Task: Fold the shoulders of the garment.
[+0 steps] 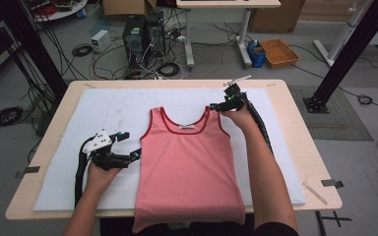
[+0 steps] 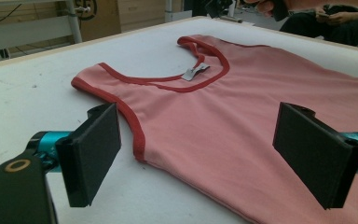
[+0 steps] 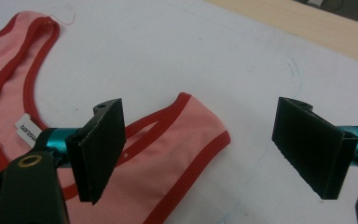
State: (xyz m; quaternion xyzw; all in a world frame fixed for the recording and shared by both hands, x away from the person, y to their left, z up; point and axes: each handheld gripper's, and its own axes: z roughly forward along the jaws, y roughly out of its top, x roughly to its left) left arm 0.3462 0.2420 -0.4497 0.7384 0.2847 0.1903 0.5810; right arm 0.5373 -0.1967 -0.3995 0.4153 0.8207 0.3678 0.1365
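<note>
The pink tank top [image 1: 187, 162] lies flat on the white mat [image 1: 69, 147], hem hanging off the near table edge, neckline pointing far. The left gripper [image 1: 130, 147] gapes beside its armhole; the right gripper [image 1: 215, 106] spreads over the far shoulder strap [image 3: 186, 126].

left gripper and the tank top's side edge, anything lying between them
Nothing: in the high view only bare white mat separates the left gripper from the pink tank top.
</note>
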